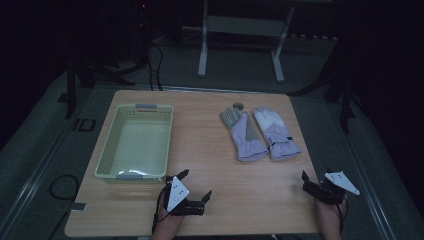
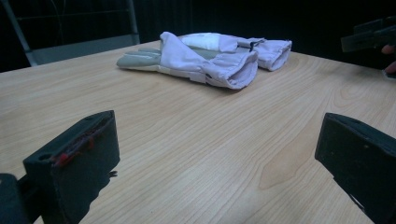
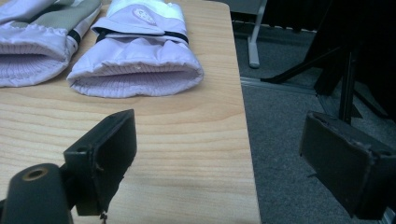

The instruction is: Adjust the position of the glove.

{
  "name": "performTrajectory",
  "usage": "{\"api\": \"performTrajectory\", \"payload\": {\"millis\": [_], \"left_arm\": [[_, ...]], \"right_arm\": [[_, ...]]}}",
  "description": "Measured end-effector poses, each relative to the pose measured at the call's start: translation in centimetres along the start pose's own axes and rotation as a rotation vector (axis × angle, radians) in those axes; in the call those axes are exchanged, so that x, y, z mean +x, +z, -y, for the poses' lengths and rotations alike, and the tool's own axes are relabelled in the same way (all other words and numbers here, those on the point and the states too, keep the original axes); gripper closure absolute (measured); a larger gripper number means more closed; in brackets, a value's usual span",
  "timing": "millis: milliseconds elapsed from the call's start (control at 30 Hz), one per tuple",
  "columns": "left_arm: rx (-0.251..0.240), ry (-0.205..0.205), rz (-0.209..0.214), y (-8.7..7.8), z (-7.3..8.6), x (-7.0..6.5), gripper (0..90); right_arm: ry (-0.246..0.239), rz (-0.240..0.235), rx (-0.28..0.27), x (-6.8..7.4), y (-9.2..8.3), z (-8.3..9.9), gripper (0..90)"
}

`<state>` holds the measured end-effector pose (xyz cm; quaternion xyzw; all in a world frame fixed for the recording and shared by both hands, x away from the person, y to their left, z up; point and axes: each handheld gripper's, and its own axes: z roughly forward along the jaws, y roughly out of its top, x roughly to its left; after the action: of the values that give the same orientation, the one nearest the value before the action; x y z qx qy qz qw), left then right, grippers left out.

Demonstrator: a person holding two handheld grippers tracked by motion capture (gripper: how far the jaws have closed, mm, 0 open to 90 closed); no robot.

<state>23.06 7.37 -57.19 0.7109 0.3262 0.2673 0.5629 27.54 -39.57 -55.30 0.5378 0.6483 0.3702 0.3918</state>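
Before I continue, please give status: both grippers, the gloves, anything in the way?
Left gripper open, empty. Right gripper open, empty. Two gloves flat, side by side, untouched. Basket left of them; path clear.

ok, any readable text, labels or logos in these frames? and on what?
None readable.
Emblem on the right glove: oval patch, too blurred to read.
Marking on the floor left of the table: maybe letters, too dim to tell.
Basket, left glove: no text visible.
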Motion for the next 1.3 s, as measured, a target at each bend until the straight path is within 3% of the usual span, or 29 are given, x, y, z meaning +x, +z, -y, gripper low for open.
{"api": "performTrajectory", "payload": {"millis": [467, 700, 833, 900, 933, 967, 1000, 1033, 1200, 1267, 1300], "left_arm": [[0.004, 0.010, -0.007, 0.1, 0.0, -0.1, 0.0], [0.000, 0.014, -0.014, 0.0, 0.0, -0.2, 0.0], [-0.001, 0.010, -0.012, 0.0, 0.0, -0.2, 0.0], [-0.004, 0.013, -0.016, 0.0, 0.0, -0.2, 0.0], [-0.005, 0.014, -0.016, 0.0, 0.0, -0.2, 0.0], [-0.006, 0.017, -0.018, -0.1, 0.0, -0.3, 0.0], [-0.007, 0.020, -0.017, 0.0, 0.0, -0.3, 0.0], [-0.003, 0.024, -0.014, 0.0, 0.0, -0.3, 0.0], [-0.001, 0.019, -0.010, 0.0, 0.0, -0.3, 0.0], [-0.003, 0.016, -0.010, -0.1, 0.0, -0.2, 0.0], [-0.001, 0.015, -0.010, 0.0, 0.0, -0.2, 0.0]], "right_arm": [[-0.017, -0.013, 0.039, 0.1, 0.0, -0.1, 11.0], [-0.023, -0.091, 0.082, 0.4, -0.4, -1.7, 11.0], [-0.046, -0.102, 0.091, 0.9, -0.6, -2.7, 11.0], [-0.061, -0.083, 0.079, 1.2, -0.9, -3.3, 11.2], [-0.058, -0.091, 0.093, 1.3, -1.0, -3.8, 14.2], [-0.048, -0.130, 0.112, 1.1, -0.9, -4.1, 12.8], [-0.021, -0.178, 0.130, 1.0, -0.9, -4.6, 13.0], [0.002, -0.189, 0.131, 0.9, -0.9, -4.9, 13.3], [0.003, -0.166, 0.109, 1.4, -1.0, -6.6, 12.7], [0.029, -0.201, 0.078, 1.7, -1.3, -7.6, 11.0], [0.021, -0.191, 0.081, 1.9, -1.3, -7.9, 11.0]]}}
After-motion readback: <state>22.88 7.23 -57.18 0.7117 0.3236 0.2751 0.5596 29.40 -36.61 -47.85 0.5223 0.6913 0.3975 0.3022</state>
